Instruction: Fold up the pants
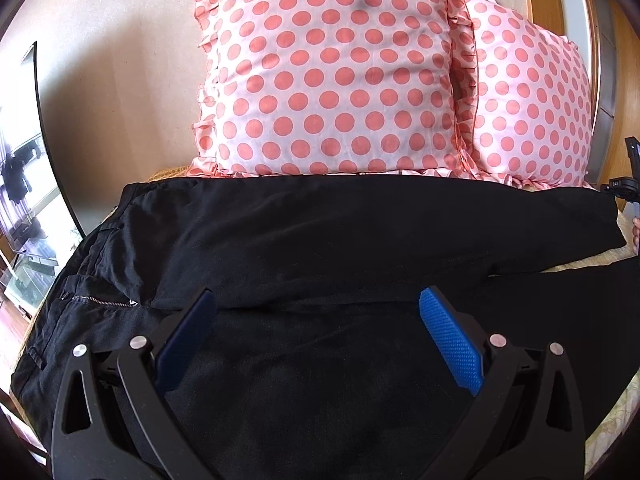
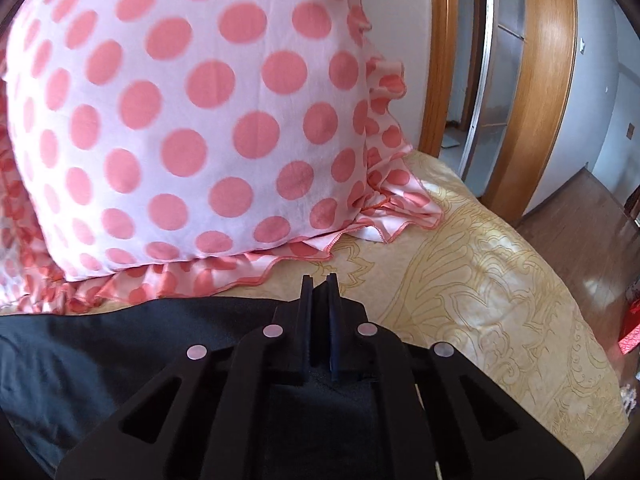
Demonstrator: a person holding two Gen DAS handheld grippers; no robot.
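Black pants lie spread across a bed with a yellow patterned bedspread, waistband and zipper to the left, legs running right. Just behind them two pink polka-dot pillows lean against the wall. Above the cloth, the left gripper hovers with blue pads spread wide. At the leg's far end, the right gripper is pressed together, pinching black fabric.
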